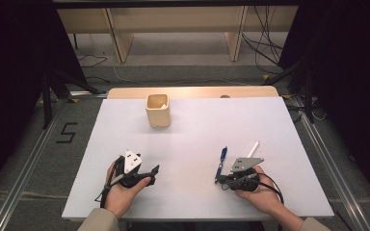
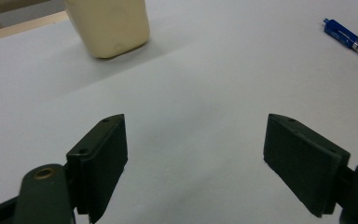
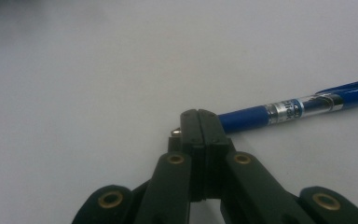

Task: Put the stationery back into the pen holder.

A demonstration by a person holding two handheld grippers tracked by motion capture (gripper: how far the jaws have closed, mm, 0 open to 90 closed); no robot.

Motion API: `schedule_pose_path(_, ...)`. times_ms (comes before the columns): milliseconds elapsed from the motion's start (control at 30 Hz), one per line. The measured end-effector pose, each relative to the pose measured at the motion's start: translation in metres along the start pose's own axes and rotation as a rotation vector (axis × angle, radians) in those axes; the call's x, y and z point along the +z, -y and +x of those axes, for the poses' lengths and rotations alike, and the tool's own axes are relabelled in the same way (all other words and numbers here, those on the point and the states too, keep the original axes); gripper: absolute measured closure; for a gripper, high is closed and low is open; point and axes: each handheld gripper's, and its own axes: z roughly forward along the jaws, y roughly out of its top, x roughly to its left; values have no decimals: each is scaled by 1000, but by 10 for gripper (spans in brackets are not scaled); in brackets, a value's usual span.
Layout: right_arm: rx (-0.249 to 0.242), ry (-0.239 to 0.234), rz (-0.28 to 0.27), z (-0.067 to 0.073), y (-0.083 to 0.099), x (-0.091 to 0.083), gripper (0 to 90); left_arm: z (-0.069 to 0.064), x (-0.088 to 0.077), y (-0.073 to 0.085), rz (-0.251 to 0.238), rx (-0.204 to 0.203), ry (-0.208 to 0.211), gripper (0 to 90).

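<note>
A blue pen [image 1: 221, 162] lies on the white table top [image 1: 192, 139], pointing away from me, and a white pen [image 1: 254, 148] lies just right of it. My right gripper [image 1: 219, 181] rests at the blue pen's near end. In the right gripper view its jaws [image 3: 199, 117] are pressed together, and the blue pen [image 3: 289, 111] crosses just behind their tips. The pen's metal tip peeks out to the left of the tips. Whether the jaws touch the pen I cannot tell. My left gripper [image 1: 152, 174] rests at the near left, open and empty [image 2: 196, 158].
A cream square cup [image 1: 157, 109] stands upright at the table's far middle, and the cup [image 2: 107, 25] is ahead-left in the left gripper view. The blue pen [image 2: 352, 42] shows at that view's far right. Beyond the table are floor, cables and wooden legs.
</note>
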Motion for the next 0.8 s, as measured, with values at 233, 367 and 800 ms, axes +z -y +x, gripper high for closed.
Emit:
schedule_pose_path(233,-4,1,2,0,0,2,900,-1,0,0,2,5,1,214)
schedule_pose_path(367,-3,4,0,0,-1,2,900,-1,1,0,1,4,1,214)
schedule_pose_path(800,4,7,0,1,-1,3,900,-2,1,0,1,6,3,217)
